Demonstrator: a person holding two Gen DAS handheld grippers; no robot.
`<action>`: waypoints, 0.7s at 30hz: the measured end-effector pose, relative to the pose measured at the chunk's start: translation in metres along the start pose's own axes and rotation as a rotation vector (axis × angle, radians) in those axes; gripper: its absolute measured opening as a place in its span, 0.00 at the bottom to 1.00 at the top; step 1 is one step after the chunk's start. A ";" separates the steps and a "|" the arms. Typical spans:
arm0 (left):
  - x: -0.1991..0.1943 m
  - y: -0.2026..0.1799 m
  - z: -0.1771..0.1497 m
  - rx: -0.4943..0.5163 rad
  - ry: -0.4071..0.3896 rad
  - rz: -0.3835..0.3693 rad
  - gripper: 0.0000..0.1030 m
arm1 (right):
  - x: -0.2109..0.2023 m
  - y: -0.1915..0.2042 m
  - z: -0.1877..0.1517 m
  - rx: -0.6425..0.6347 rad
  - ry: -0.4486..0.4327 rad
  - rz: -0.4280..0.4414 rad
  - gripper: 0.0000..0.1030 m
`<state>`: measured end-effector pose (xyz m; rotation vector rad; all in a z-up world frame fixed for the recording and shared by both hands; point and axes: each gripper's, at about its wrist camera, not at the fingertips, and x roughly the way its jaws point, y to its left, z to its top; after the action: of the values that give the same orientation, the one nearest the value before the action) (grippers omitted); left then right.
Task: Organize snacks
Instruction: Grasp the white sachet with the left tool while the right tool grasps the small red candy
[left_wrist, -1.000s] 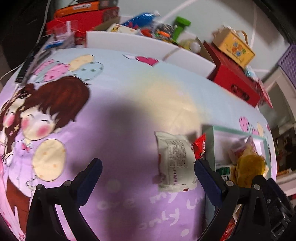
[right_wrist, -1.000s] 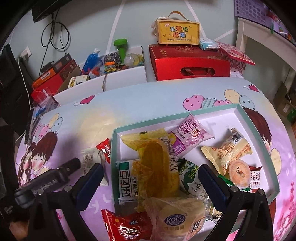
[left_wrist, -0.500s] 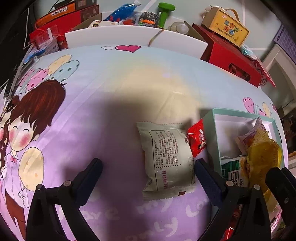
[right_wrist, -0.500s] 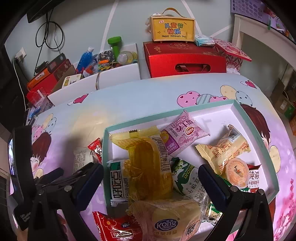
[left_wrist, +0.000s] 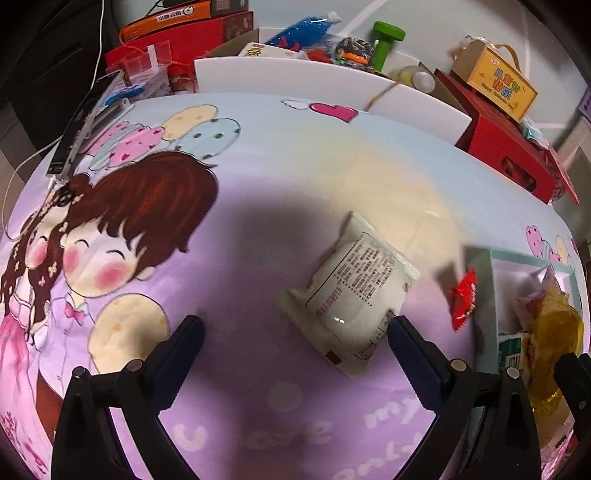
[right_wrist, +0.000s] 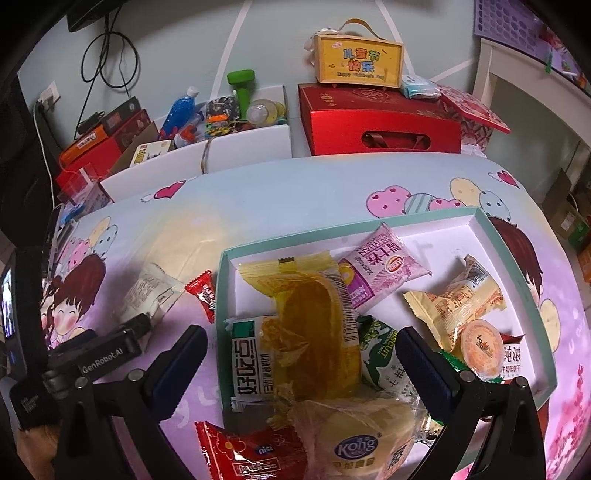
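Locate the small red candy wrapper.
In the left wrist view the small red candy wrapper lies on the tablecloth, right of the white snack packet and just outside the tray's left wall.

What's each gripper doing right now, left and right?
Left gripper: open, empty, its right finger tip at the white snack packet.
Right gripper: open, empty, over the snack tray.
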<state>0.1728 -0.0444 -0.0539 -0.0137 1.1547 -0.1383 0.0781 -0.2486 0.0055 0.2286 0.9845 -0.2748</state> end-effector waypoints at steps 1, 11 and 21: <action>-0.001 0.001 0.001 0.010 -0.006 0.004 0.97 | -0.001 0.002 0.000 -0.004 -0.003 0.004 1.00; 0.002 -0.011 0.008 0.128 -0.044 -0.027 0.97 | -0.002 0.020 0.014 -0.018 -0.013 0.124 1.00; 0.002 -0.002 0.017 0.124 -0.086 -0.091 0.72 | 0.012 0.046 0.042 -0.145 0.031 0.161 0.87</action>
<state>0.1890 -0.0482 -0.0489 0.0370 1.0587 -0.2876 0.1328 -0.2198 0.0207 0.1788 1.0056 -0.0525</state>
